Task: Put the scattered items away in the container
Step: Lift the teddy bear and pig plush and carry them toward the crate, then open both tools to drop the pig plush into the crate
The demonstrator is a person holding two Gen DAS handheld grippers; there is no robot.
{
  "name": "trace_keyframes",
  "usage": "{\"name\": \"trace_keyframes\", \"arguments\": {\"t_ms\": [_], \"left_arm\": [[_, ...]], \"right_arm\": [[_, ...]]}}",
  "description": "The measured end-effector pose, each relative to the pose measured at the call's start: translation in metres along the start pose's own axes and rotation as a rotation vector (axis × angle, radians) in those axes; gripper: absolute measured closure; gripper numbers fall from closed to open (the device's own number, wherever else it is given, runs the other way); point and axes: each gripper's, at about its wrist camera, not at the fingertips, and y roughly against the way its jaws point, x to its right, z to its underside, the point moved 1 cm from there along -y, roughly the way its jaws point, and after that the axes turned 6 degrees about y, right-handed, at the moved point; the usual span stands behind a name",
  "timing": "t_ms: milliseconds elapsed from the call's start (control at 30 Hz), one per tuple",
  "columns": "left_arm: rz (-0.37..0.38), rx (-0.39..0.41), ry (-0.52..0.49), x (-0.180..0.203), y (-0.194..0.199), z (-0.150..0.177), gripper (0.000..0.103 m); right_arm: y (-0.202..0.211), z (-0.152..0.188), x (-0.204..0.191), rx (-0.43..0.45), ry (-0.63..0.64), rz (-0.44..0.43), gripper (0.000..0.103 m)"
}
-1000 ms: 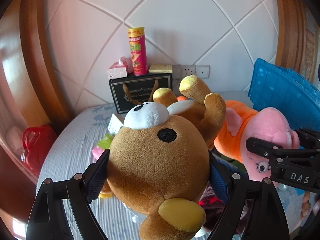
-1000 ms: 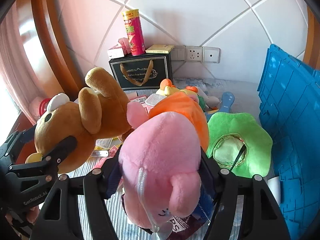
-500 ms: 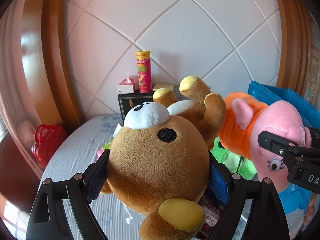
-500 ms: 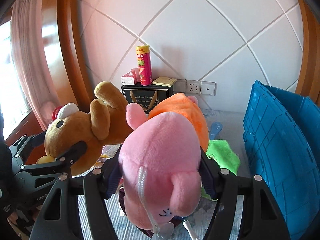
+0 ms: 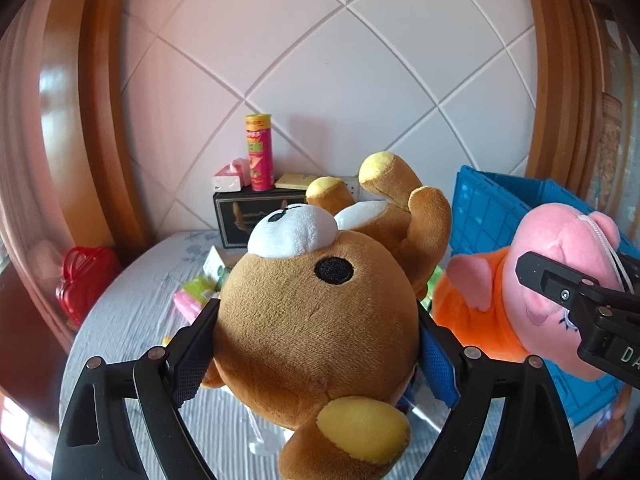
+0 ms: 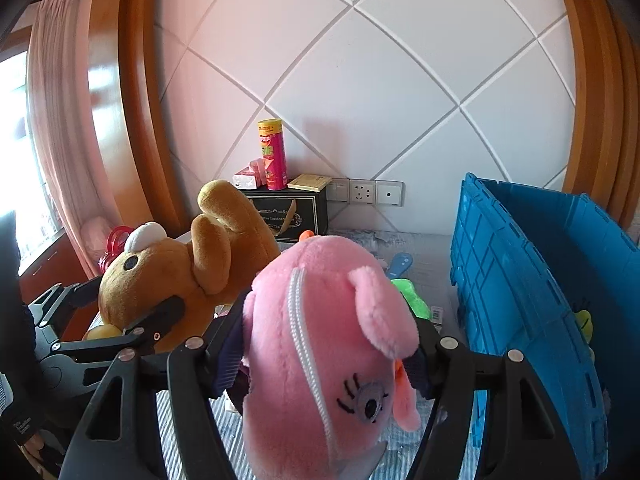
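My left gripper (image 5: 316, 344) is shut on the head of a brown plush bear (image 5: 320, 312), lifted above the bed with its legs pointing away. My right gripper (image 6: 328, 344) is shut on the head of a pink plush pig (image 6: 320, 320) in an orange top, also held up in the air. In the left wrist view the pig (image 5: 560, 280) hangs at the right with the right gripper's finger across it. In the right wrist view the bear (image 6: 184, 264) hangs at the left. The blue crate (image 6: 528, 264) stands open at the right.
A black box (image 6: 288, 216) at the wall carries a red snack tube (image 6: 272, 156), a tissue pack and a yellow pad. Small packets (image 5: 196, 296) and a green cloth (image 6: 412, 300) lie on the grey bed cover. A red bag (image 5: 84, 276) sits at the left edge.
Both grippers have risen with their toys and swung towards the blue crate. The bed items have dropped lower in view. The pig has rolled in the right gripper, its eye now showing.
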Motion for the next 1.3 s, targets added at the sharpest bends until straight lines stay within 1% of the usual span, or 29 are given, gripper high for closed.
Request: {"name": "trace_keyframes", "arguments": {"t_ms": [100, 200, 367, 467, 533, 667, 733, 767, 800, 833, 867, 933, 1000, 1067, 1100, 1167, 1200, 1267, 1300], "left_arm": [[0.022, -0.013, 0.0, 0.002, 0.004, 0.004, 0.014], [0.045, -0.021, -0.009, 0.002, 0.01, 0.009, 0.014], [0.065, -0.006, -0.01, 0.007, 0.023, 0.005, 0.015], [0.075, 0.009, -0.019, 0.02, 0.028, 0.003, 0.017], [0.088, 0.012, -0.029, 0.034, 0.029, 0.002, 0.022], [0.122, 0.023, -0.047, 0.072, 0.022, -0.003, 0.029], [0.122, 0.032, -0.055, 0.098, 0.019, -0.008, 0.038], [0.127, 0.035, -0.051, 0.112, 0.017, -0.012, 0.04], [0.135, 0.037, -0.045, 0.125, 0.015, -0.017, 0.05], [0.145, 0.04, -0.045, 0.141, 0.014, -0.023, 0.075], [0.144, 0.024, -0.038, 0.157, 0.01, -0.029, 0.073], [0.183, 0.003, -0.022, 0.19, 0.0, -0.041, 0.073], [0.166, 0.011, -0.041, 0.226, -0.007, -0.045, 0.073], [0.173, 0.005, -0.05, 0.253, -0.011, -0.047, 0.073], [0.167, 0.01, -0.052, 0.266, -0.01, -0.048, 0.073], [0.138, 0.053, -0.068, 0.288, 0.0, -0.055, 0.073], [0.136, 0.069, -0.07, 0.297, 0.006, -0.06, 0.074], [0.138, 0.11, -0.073, 0.317, 0.021, -0.076, 0.079], [0.131, 0.144, -0.079, 0.326, 0.03, -0.085, 0.103]], "right_arm": [[0.006, 0.004, -0.001, -0.024, 0.003, 0.029, 0.04], [0.01, 0.008, -0.001, -0.037, -0.014, 0.04, 0.041], [0.034, -0.001, 0.0, 0.0, -0.018, 0.067, 0.041], [0.049, -0.008, 0.017, 0.033, -0.027, 0.09, 0.041], [0.057, -0.013, 0.032, 0.049, -0.031, 0.105, 0.041], [0.075, -0.02, 0.077, 0.101, -0.056, 0.129, 0.041], [0.086, -0.025, 0.104, 0.133, -0.061, 0.142, 0.041], [0.092, -0.028, 0.119, 0.15, -0.063, 0.147, 0.041], [0.098, -0.031, 0.135, 0.165, -0.063, 0.152, 0.041], [0.102, -0.035, 0.15, 0.176, -0.062, 0.158, 0.041], [0.107, -0.038, 0.164, 0.187, -0.061, 0.166, 0.041], [0.117, -0.043, 0.197, 0.208, -0.063, 0.186, 0.041], [0.124, -0.043, 0.232, 0.221, -0.074, 0.211, 0.041], [0.127, -0.037, 0.267, 0.22, -0.087, 0.236, 0.041], [0.127, -0.033, 0.282, 0.213, -0.096, 0.243, 0.041], [0.127, -0.022, 0.312, 0.194, -0.116, 0.244, 0.041], [0.126, -0.017, 0.324, 0.184, -0.126, 0.24, 0.041], [0.125, -0.006, 0.347, 0.172, -0.151, 0.237, 0.041], [0.125, -0.002, 0.358, 0.167, -0.164, 0.236, 0.041]]}}
